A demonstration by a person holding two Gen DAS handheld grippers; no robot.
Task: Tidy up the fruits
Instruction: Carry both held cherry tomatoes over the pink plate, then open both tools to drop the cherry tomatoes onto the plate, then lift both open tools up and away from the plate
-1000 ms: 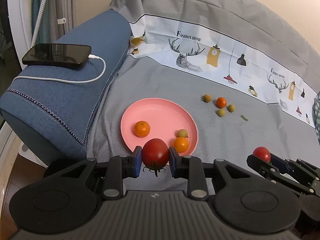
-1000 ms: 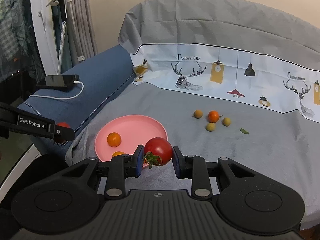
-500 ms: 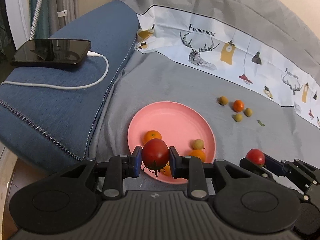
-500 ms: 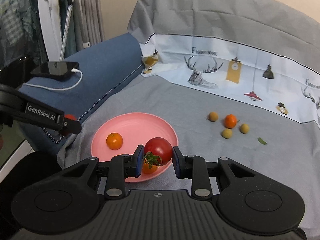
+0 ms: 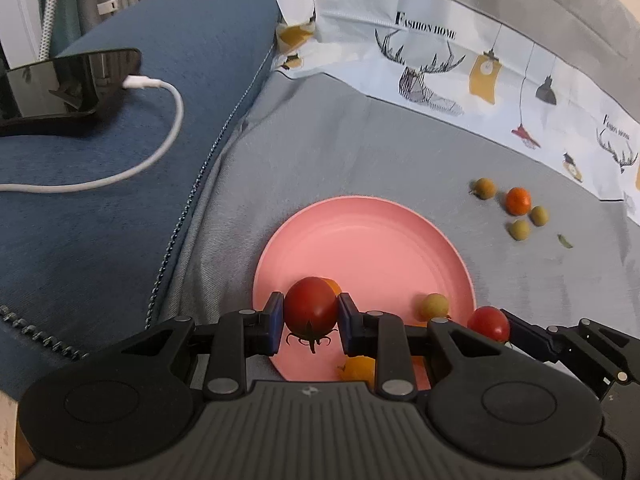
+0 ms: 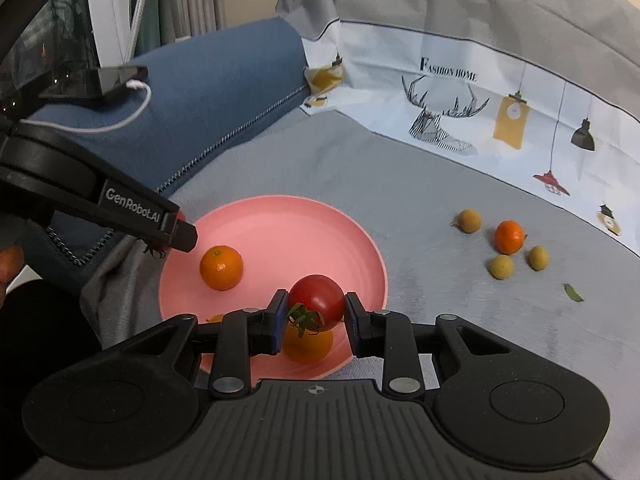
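1. While both grippers hang over the near edge of the pink plate [image 5: 372, 240], each carries a red tomato.
2. The left gripper [image 5: 311, 326] has its jaws closed on a tomato [image 5: 311, 306], stem pointing down, above the plate's near left rim.
3. The right gripper [image 6: 316, 322] has its jaws clamped on a second tomato [image 6: 318, 300], its green stem turned toward the left jaw, above the plate's near right part.
4. On the plate lie a mandarin [image 6: 221, 267] toward its left side, a small yellow-green fruit [image 5: 434, 306] toward its right rim, and an orange fruit [image 6: 308, 346] directly beneath the right gripper's tomato; whether that tomato touches it cannot be told from this angle.
5. The plate sits on a grey bedsheet [image 6: 400, 184], near the sheet's left edge, where it meets a blue cushion [image 5: 100, 220].
6. Well to the right of the plate, a loose cluster rests on the sheet: one small orange [image 6: 509, 237] with three small yellow-green fruits [image 6: 501, 267] around it, and a green leaf [image 6: 573, 293] just beyond them.
7. A phone [image 5: 60, 88] with a white cable [image 5: 160, 152] plugged in lies on top of the cushion.
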